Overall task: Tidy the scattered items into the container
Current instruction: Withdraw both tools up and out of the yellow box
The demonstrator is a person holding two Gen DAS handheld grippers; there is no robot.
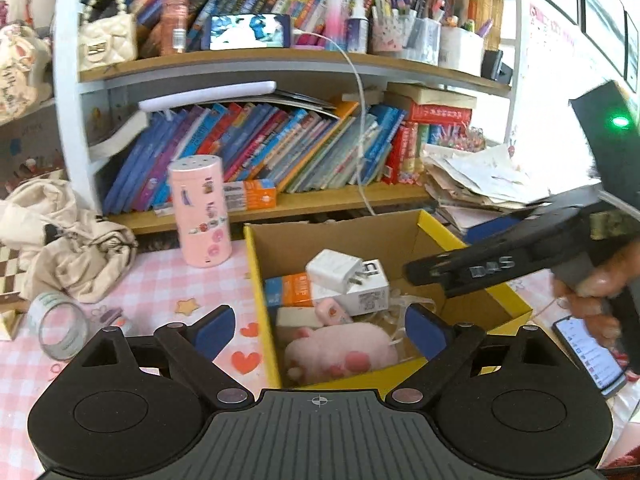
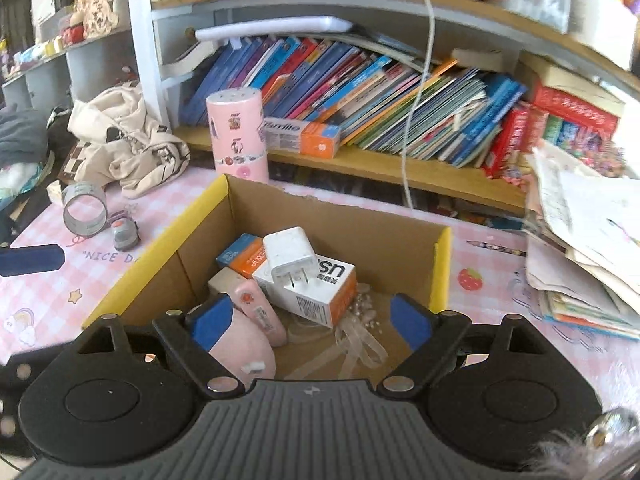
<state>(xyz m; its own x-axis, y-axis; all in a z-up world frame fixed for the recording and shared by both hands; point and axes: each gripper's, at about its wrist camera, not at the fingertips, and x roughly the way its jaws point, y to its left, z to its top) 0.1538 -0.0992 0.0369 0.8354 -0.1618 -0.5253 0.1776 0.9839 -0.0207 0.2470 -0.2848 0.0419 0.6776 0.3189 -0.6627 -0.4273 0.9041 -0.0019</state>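
**Two empty grippers over a half-filled box**

Both grippers hung above the yellow-rimmed cardboard box (image 2: 440,268), which sat on the pink checked tablecloth (image 2: 60,280) in front of the bookshelf. The left gripper (image 1: 320,330) had its blue-padded jaws spread wide with nothing between them; the right gripper (image 2: 310,324) was likewise spread and empty.

The likeliest trouble, in my judgement, lay with what remained outside. The clear roll of tape (image 2: 85,210) lay on its side and could roll away if nudged off-centre, and the small grey-and-orange gadget (image 2: 125,233) just beside it might get knocked along with it. The tall pink cylinder with stickers (image 2: 238,136) stood upright near the box's far corner and could topple under a careless reach.

Inside the box, the white plug charger (image 2: 290,256) rested tilted atop a white-and-orange carton (image 2: 316,292), with a pink plush paw (image 1: 340,354), a slim pink case (image 2: 256,308) and loose sheer ribbon (image 2: 352,348) heaped loosely around them.
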